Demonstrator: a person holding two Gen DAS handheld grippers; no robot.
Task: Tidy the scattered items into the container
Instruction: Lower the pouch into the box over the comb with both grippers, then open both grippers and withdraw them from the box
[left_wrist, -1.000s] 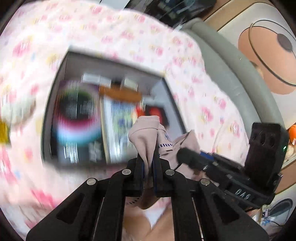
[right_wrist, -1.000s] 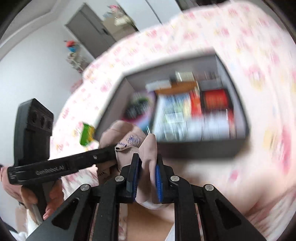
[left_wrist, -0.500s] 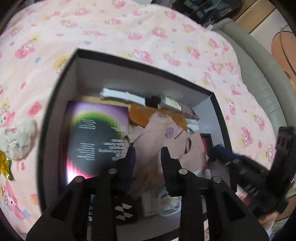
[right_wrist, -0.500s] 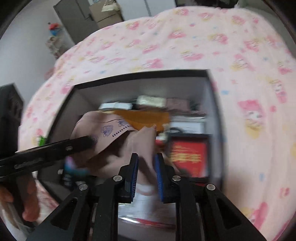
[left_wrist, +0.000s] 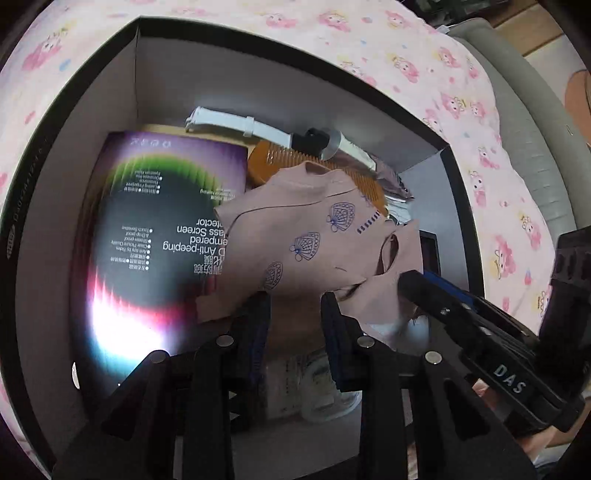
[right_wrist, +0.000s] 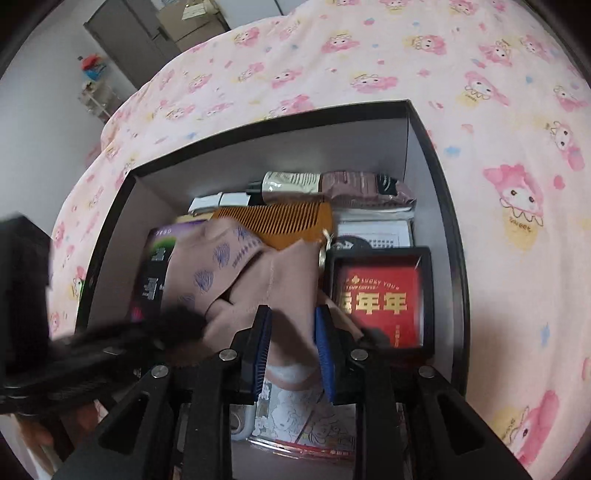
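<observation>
The pink sock (left_wrist: 314, 240), printed with blue shells, lies in the black storage box (left_wrist: 110, 77) on the bedspread (right_wrist: 369, 55), draped over the screen-protector pack (left_wrist: 155, 236) and the orange comb (right_wrist: 280, 221). The left gripper (left_wrist: 295, 314) has its jaws apart, clear of the fabric. The right gripper (right_wrist: 291, 343) is opening, sock between its blue pads (right_wrist: 325, 347), beside the red coffee box (right_wrist: 380, 295)
</observation>
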